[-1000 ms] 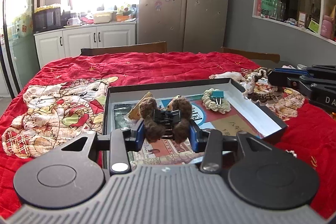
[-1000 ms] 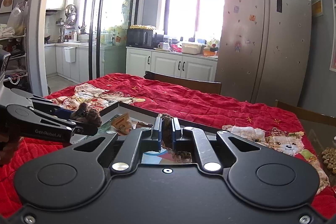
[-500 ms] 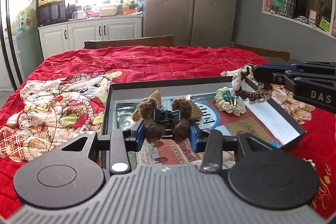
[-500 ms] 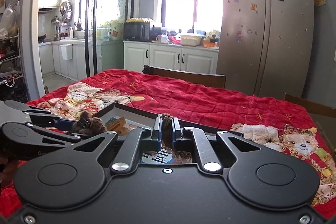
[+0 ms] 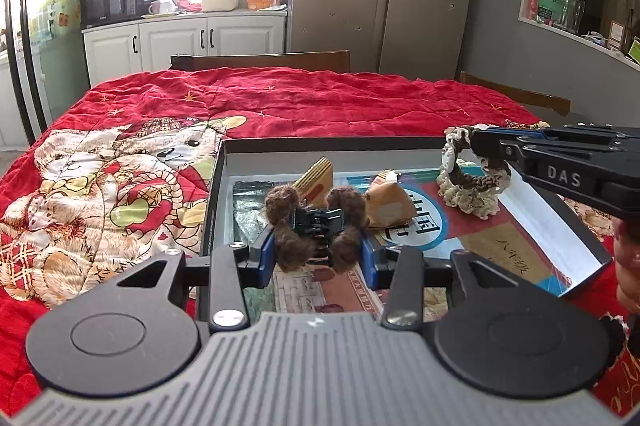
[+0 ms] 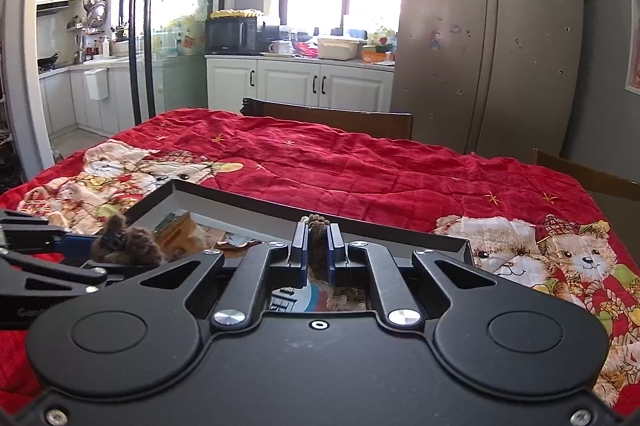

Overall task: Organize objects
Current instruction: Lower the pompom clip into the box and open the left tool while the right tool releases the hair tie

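My left gripper [image 5: 318,252] is shut on a fuzzy brown hair claw clip [image 5: 316,222] with a black hinge, held above the near part of a shallow dark box [image 5: 320,143]. My right gripper [image 6: 318,254] is shut on a braided brown and cream scrunchie [image 6: 318,246]. In the left wrist view that scrunchie [image 5: 472,182] hangs from the right gripper's fingers [image 5: 504,142] over the box's right side, just above a cream scrunchie [image 5: 456,198] lying inside. In the right wrist view the left gripper and its clip [image 6: 124,246] show at the left.
The box also holds a wooden comb [image 5: 316,178] and a tan paper packet [image 5: 390,204] on printed sheets. It sits on a red quilt with teddy bears [image 5: 120,178]. Wooden chair backs [image 5: 260,60] stand behind the table. A person's hand [image 5: 628,266] shows at the right edge.
The right gripper has carried the brown scrunchie leftward from beside the box to over its right side, above the cream scrunchie. The left gripper with the clip moved slightly forward and down over the box.
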